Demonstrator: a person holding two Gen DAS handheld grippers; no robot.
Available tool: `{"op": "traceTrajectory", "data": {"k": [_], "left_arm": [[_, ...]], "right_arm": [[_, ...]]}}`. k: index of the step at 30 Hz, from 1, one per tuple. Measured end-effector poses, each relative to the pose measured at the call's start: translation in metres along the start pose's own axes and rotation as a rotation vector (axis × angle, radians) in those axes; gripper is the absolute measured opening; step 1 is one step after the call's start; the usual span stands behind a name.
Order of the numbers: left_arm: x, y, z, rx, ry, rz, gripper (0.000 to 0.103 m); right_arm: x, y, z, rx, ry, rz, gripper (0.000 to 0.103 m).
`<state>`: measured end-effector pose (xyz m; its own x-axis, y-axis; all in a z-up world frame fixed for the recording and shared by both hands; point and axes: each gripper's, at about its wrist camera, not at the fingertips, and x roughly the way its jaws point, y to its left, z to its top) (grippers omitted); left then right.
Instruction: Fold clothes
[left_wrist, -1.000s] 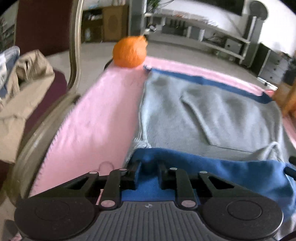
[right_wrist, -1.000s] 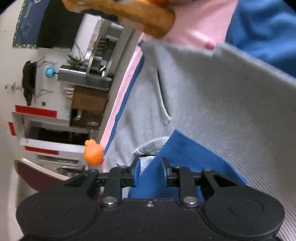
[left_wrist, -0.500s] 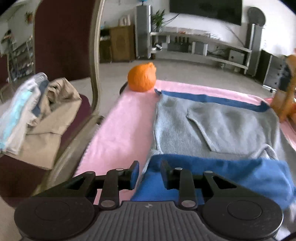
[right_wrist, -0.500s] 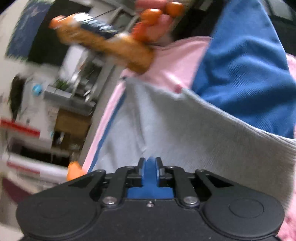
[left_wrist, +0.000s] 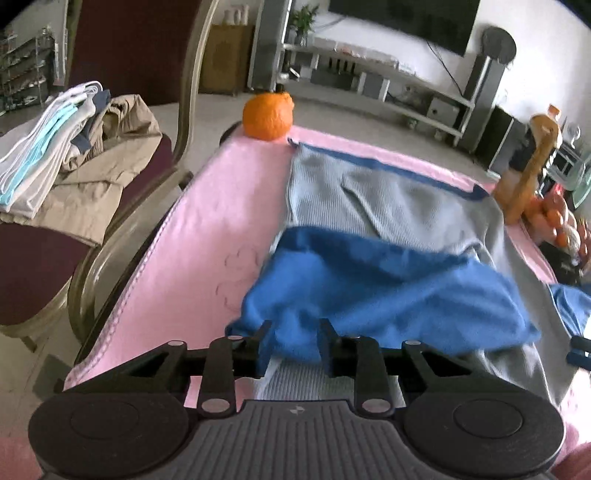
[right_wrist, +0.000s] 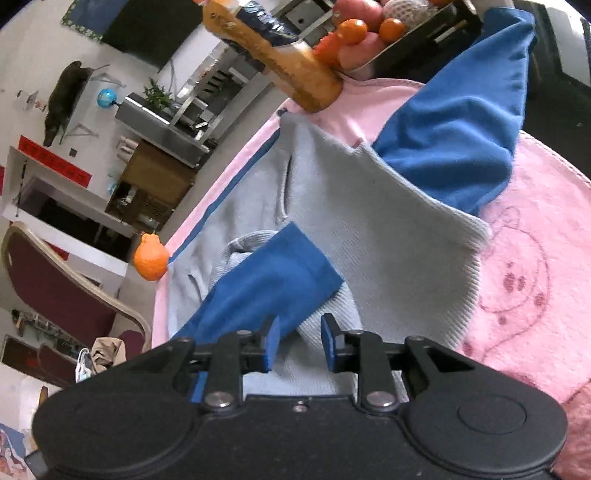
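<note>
A grey knit sweater (left_wrist: 388, 199) with blue sleeves lies flat on a pink blanket (left_wrist: 207, 236). One blue sleeve (left_wrist: 388, 291) is folded across the grey body. My left gripper (left_wrist: 293, 345) is open at the sleeve's near edge, with blue cloth between its fingers. In the right wrist view my right gripper (right_wrist: 297, 341) is open over the grey body (right_wrist: 388, 236), just past the folded blue sleeve (right_wrist: 266, 284). The other blue sleeve (right_wrist: 458, 122) stretches off to the far right.
An orange plush ball (left_wrist: 267, 114) sits at the blanket's far corner. A chair (left_wrist: 122, 173) with stacked clothes (left_wrist: 55, 155) stands at left. An amber bottle (left_wrist: 528, 166) and a tray of fruit (right_wrist: 365, 29) stand at the blanket's right edge.
The right gripper let go of the blue sleeve and opened. The left gripper opened wider and pulled back, and the sleeve now lies across the sweater.
</note>
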<state>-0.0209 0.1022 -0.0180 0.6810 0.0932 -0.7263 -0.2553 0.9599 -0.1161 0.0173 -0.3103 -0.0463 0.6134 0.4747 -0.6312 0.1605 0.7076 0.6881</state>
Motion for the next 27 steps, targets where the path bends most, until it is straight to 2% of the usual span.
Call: {"op": "traceTrajectory", "data": {"k": [3,7,10,11,12,13,15,16,19,20,22,25,27], "left_arm": [[0.014,-0.009,0.003,0.028,-0.002,0.041,0.021],[0.041,-0.022,-0.007,0.122,0.095,0.089,0.021],[0.044,-0.031,-0.017,0.224,0.115,0.142,0.025],[0.043,-0.034,-0.02,0.254,0.114,0.154,0.025],[0.039,-0.034,-0.023,0.267,0.109,0.157,0.025],[0.032,-0.034,-0.025,0.27,0.096,0.156,0.025],[0.013,-0.034,-0.027,0.253,0.046,0.118,0.024],[0.003,-0.036,-0.028,0.249,0.009,0.076,0.024],[-0.018,-0.051,-0.028,0.262,-0.08,-0.04,0.024],[-0.019,-0.058,-0.029,0.269,-0.083,-0.08,0.024],[-0.014,-0.072,-0.033,0.287,-0.056,-0.146,0.025],[0.002,-0.089,-0.041,0.348,0.022,-0.158,0.025],[0.013,-0.094,-0.047,0.385,0.094,-0.141,0.026]], "right_arm": [[0.02,0.003,0.001,0.011,0.018,0.019,0.023],[0.054,0.01,0.003,0.011,0.033,0.019,0.022],[0.067,0.003,-0.001,0.011,0.055,-0.062,0.022],[0.07,0.0,-0.002,0.01,0.064,-0.093,0.004],[0.073,-0.002,-0.003,0.01,0.073,-0.124,0.001],[0.072,-0.004,-0.004,0.009,0.081,-0.15,0.002],[0.055,-0.003,-0.007,-0.013,0.063,-0.174,0.009],[0.044,-0.001,-0.01,-0.037,0.044,-0.173,0.012],[0.02,0.005,-0.017,-0.093,0.018,-0.109,0.015],[0.015,0.007,-0.019,-0.109,0.016,-0.086,0.015],[0.014,0.012,-0.022,-0.131,0.038,-0.044,0.015],[0.027,0.009,-0.023,-0.086,0.128,0.019,0.015],[0.036,0.004,-0.024,-0.069,0.184,-0.028,0.015]]}}
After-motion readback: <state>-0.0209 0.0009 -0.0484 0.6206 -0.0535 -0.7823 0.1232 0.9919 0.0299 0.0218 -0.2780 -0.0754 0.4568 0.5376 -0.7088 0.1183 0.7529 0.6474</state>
